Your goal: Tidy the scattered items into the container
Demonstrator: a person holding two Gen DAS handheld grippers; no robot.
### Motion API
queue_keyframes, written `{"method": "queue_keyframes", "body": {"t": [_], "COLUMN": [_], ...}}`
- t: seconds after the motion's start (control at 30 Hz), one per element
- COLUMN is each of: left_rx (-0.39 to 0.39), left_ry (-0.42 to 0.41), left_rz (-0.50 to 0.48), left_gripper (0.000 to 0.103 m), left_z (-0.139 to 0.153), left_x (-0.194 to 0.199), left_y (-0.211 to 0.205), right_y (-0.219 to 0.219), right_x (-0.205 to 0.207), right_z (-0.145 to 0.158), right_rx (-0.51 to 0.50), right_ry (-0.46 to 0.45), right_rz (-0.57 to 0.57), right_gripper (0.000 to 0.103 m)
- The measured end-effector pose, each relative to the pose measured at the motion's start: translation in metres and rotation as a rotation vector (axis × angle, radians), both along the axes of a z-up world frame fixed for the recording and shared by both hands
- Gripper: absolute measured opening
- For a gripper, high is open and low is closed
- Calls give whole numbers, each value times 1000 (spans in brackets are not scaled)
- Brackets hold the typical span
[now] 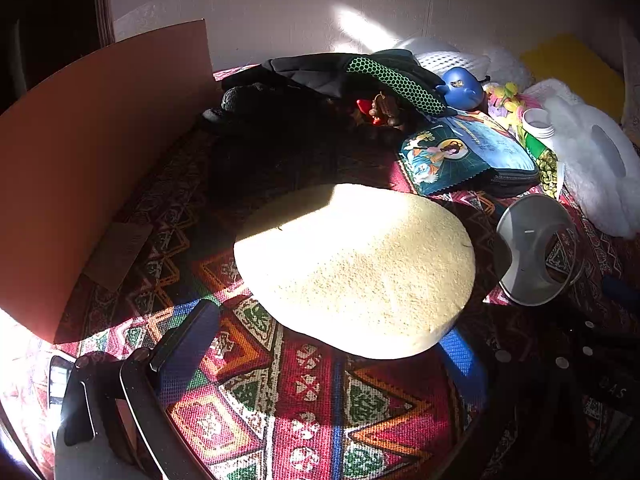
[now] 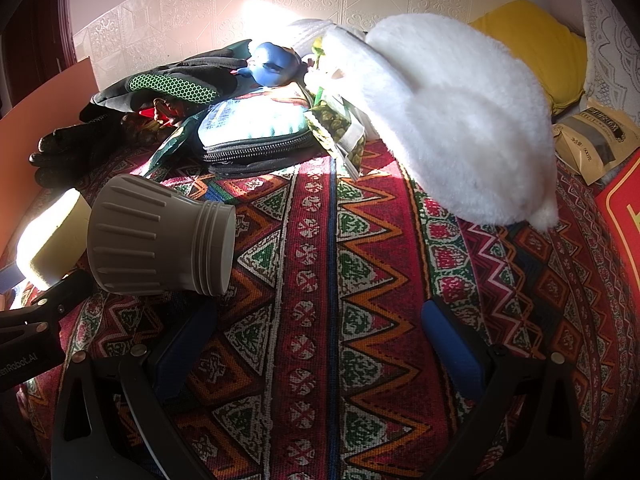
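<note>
On woven cloth point(image 2: 332, 280) | round spongy pad point(image 1: 356, 268) | ribbed grey cap point(image 2: 160, 236) | both fingers spread

We see a round cream sponge pad point(image 1: 356, 268) lying flat beside the upright cardboard box wall point(image 1: 100, 152), a grey ribbed funnel point(image 2: 160, 236) tipped on its side, a white fluffy slipper point(image 2: 452, 116), black gloves point(image 2: 168, 84) and a zipped pouch point(image 2: 256, 128).

A sponge point(image 1: 356, 268) is laid on the cloth point(image 1: 304, 408), with a cardboard box point(image 1: 92, 160) to its left and a funnel point(image 1: 536, 248) to its right. Behind them, gloves point(image 1: 340, 76), a pouch point(image 1: 472, 156) and a slipper point(image 2: 452, 116) are clustered before the wall point(image 1: 320, 4).
</note>
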State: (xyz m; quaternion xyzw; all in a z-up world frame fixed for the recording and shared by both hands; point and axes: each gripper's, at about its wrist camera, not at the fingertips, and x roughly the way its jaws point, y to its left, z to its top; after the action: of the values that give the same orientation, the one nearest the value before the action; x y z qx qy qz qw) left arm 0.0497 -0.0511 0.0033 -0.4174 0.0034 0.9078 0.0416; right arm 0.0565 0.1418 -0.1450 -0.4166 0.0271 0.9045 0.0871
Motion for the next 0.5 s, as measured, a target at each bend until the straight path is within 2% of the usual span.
{"method": "queue_keyframes", "body": {"t": [0.23, 0.33, 0.4, 0.47, 0.5], "left_rx": [47, 122, 207, 279, 280], "left_ry": [-106, -147, -185, -199, -192], "left_rz": [-130, -132, -183, -225, -237], "left_gripper": [103, 103, 103, 103, 103], "left_z": [8, 13, 19, 28, 32], "left_x": [10, 25, 33, 38, 39], "left_y": [-7, -16, -17, -18, -16], "right_y": [6, 10, 14, 24, 33], "right_x": [-6, -7, -8, -8, -4], "right_z": [3, 5, 9, 16, 22], "right_rx": [-24, -53, -71, -147, -225], "right_ry": [-40, -79, -149, -222, -224], "right_rz": [-11, -22, 8, 35, 30], "right_gripper": [103, 103, 103, 103, 103]}}
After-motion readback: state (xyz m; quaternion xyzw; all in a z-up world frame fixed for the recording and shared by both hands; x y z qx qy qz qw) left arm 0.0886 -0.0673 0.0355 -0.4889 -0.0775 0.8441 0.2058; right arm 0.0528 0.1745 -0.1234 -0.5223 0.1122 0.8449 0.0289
